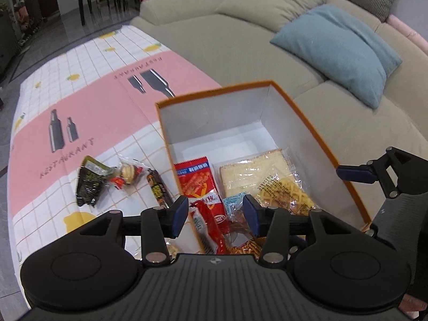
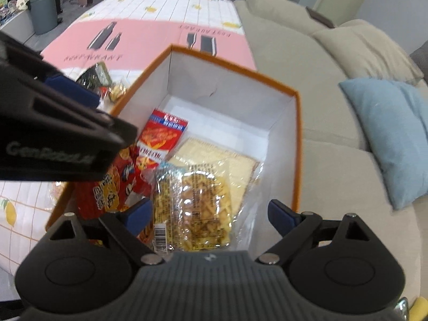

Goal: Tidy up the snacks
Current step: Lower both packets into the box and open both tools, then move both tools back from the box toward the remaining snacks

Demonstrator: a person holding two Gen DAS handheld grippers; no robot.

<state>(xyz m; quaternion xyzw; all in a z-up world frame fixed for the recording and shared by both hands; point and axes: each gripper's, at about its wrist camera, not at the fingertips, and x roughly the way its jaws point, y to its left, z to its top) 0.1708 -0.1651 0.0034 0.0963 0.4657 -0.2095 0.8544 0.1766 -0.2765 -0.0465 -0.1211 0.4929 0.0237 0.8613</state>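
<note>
The left gripper [image 1: 215,215] has its blue pads spread with nothing pinched between them; it hovers over the near left corner of the orange-rimmed box [image 1: 270,82], above a red snack packet [image 1: 214,211] that lies loose inside. The right gripper [image 2: 211,214] also stands wide apart and empty, poised over the near end of the box [image 2: 232,67], directly above a clear bag of yellow crisscross crackers [image 2: 198,203].

Inside the box, a flat pack of pale square crackers [image 1: 251,171] lies beyond the yellow bag, and a red-and-blue packet [image 1: 194,176] leans against the left wall. The far half of the box floor is bare white.

Left of the box, on the pink-and-white checked tablecloth [image 1: 80,101], rest a dark green pouch [image 1: 88,184], a small clear-wrapped snack [image 1: 128,174] and a black stick packet [image 1: 157,187]. Right of the box runs a beige sofa [image 1: 240,48] with a blue cushion [image 1: 339,50].
</note>
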